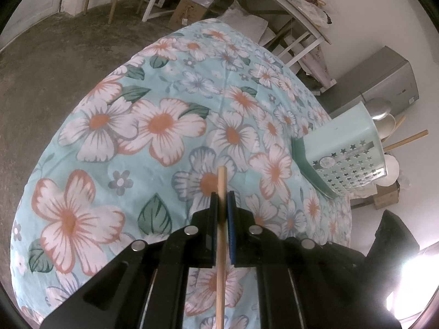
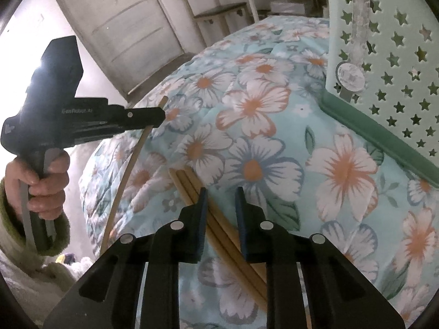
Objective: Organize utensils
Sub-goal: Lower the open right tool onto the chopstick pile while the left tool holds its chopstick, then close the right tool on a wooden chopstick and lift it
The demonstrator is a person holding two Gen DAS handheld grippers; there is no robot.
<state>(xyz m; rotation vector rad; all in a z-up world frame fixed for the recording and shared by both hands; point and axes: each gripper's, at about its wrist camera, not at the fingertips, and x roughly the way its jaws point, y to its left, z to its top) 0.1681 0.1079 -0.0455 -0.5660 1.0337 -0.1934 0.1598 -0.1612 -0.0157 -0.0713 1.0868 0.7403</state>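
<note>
One chopstick (image 1: 221, 219) in left gripper (image 1: 221, 200) (pinched tight); three chopsticks (image 2: 192, 189) on cloth.

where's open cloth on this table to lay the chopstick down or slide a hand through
The widest free patch is the floral tablecloth ahead of the left gripper, running to the far edge. There is another patch between the loose chopsticks and the green tray. It is crowded at the star-holed holder on that tray, and around the right gripper over the chopsticks.
</note>
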